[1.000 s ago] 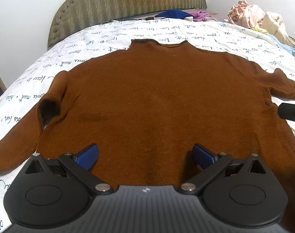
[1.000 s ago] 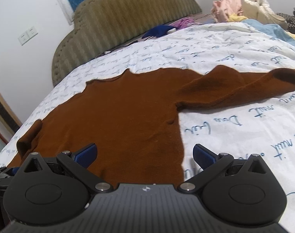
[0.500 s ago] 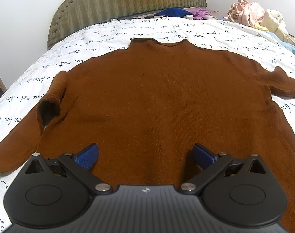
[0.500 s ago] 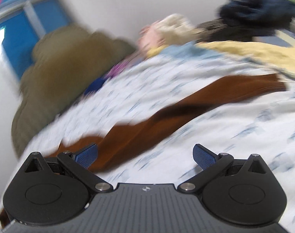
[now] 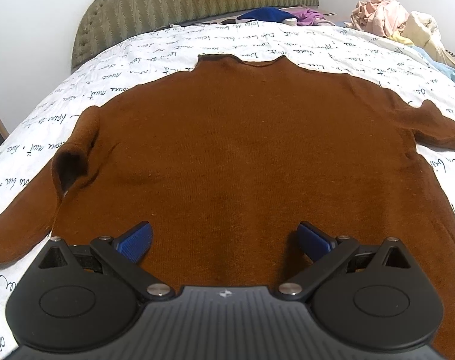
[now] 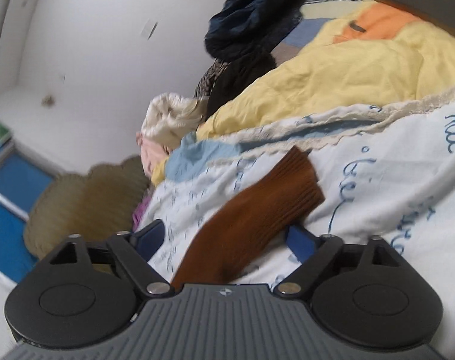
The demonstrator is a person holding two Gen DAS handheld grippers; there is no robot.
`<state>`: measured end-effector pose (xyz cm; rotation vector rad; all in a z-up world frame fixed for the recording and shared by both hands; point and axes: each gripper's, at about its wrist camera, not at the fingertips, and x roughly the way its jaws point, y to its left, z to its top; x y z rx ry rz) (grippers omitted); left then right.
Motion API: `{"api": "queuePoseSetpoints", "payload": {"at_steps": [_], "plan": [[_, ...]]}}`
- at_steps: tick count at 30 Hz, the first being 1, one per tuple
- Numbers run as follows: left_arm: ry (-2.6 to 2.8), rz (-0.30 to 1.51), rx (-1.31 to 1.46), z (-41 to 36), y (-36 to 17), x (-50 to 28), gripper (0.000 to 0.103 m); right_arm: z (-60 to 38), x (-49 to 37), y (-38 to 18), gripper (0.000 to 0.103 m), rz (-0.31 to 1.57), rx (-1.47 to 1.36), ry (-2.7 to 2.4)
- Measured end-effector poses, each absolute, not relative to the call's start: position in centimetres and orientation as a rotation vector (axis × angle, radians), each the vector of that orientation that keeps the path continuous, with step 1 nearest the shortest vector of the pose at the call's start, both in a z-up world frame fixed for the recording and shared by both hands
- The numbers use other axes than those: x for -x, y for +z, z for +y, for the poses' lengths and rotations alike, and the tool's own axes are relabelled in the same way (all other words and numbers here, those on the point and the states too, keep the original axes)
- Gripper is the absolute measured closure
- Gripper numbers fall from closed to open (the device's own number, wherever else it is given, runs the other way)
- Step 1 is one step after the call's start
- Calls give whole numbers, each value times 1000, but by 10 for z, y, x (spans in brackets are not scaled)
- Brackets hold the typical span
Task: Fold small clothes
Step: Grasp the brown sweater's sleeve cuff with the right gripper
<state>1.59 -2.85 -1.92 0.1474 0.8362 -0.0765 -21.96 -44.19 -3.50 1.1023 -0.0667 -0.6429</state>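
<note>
A brown knit sweater lies flat on the bed, collar toward the headboard, both sleeves spread out. My left gripper is open and empty, just above the sweater's lower middle. In the right wrist view the sweater's right sleeve with its ribbed cuff runs between the open jaws of my right gripper; the blue pads stand wide on either side of it, not closed on it.
The white bedsheet has script print. A padded headboard stands at the back. Loose clothes pile sits at the far right. A yellow quilt and dark clothes lie beyond the sleeve cuff.
My right gripper swung right, away from the sweater body, out to the right sleeve's cuff end and tilted. My left gripper stayed nearly still.
</note>
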Motion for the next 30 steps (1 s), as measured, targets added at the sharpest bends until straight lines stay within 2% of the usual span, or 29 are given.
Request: {"api": "queuePoseSetpoints", "payload": {"at_steps": [2, 4, 5, 7, 8, 12, 18, 22, 30], "plan": [[-72, 842, -144, -28, -19, -17, 0, -451, 222, -38, 29, -109, -1134, -647], [-70, 845, -141, -26, -19, -17, 0, -460, 224, -43, 51, -129, -1182, -662], [-69, 846, -140, -26, -19, -18, 0, -465, 223, -45, 58, -128, -1203, -670], [-66, 847, -141, -26, -19, -18, 0, -471, 221, -50, 83, -116, -1227, -667], [-62, 845, -141, -26, -18, -18, 0, -473, 220, -52, 87, -114, -1225, -650], [-51, 833, -139, -21, -14, -18, 0, -467, 218, -35, 91, -74, -1104, -695], [-19, 807, -114, -2, -6, -18, 0, -455, 211, 39, 91, -45, -685, -904], [-13, 815, -77, 8, -7, -22, 0, -417, 177, 76, 91, 26, -461, -799], [-23, 808, -65, 19, -6, -20, 0, -279, 81, 81, 91, 222, -196, -388]]}}
